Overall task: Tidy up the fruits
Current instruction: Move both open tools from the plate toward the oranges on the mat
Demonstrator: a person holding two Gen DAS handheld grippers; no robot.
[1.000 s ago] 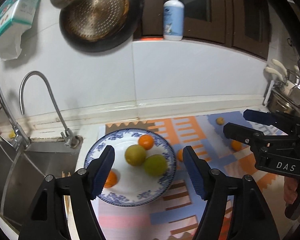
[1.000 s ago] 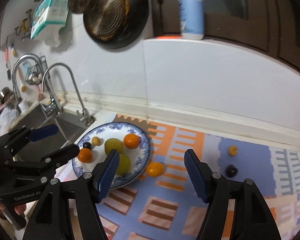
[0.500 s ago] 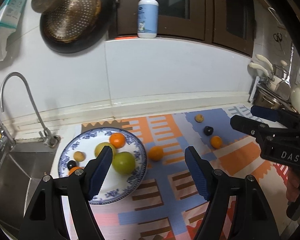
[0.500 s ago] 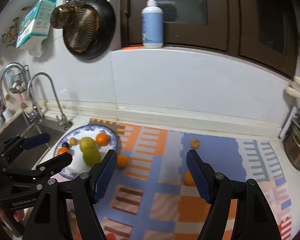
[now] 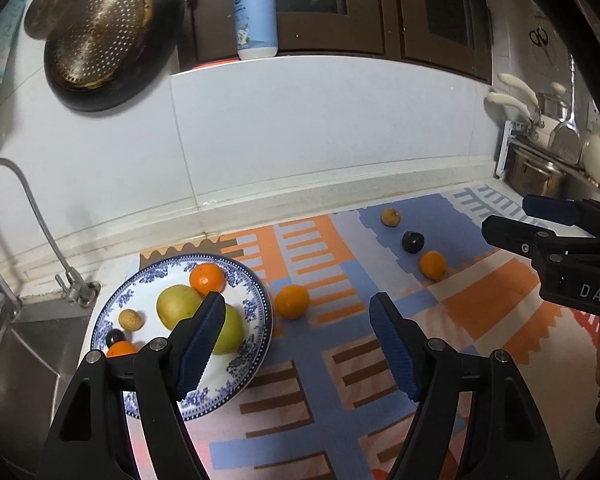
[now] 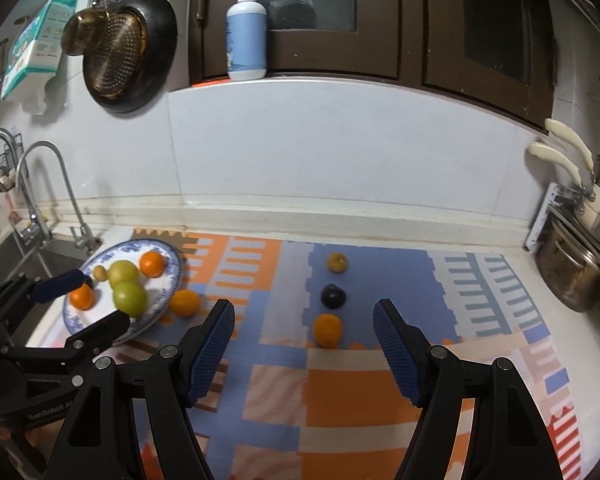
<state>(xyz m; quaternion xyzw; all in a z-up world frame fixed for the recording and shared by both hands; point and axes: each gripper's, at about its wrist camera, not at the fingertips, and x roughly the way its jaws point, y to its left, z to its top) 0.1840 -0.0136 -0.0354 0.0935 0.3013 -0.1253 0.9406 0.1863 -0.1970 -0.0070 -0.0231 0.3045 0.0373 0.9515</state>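
A blue-and-white plate (image 5: 248, 312) (image 6: 172, 280) at the mat's left holds two green fruits (image 5: 178, 306), oranges and small fruits. One orange (image 5: 292, 300) (image 6: 185, 303) lies on the mat just right of the plate. Further right lie an orange (image 5: 433, 265) (image 6: 328, 329), a dark plum (image 5: 413, 241) (image 6: 333, 295) and a small yellow fruit (image 5: 390, 217) (image 6: 337, 262). My left gripper (image 5: 296, 320) is open and empty above the plate's right edge. My right gripper (image 6: 304, 320) is open and empty, above the orange on the right.
A patterned mat (image 6: 340, 380) covers the counter. A sink (image 5: 16, 360) and tap (image 5: 40, 224) lie left of the plate. Pots (image 6: 572, 276) stand at the right. A pan (image 6: 128, 52) hangs on the wall and a soap bottle (image 6: 246, 28) stands on the ledge.
Both grippers have pulled back and shifted right, away from the plate. The three fruits on the right have come into view. Both stay open and empty.
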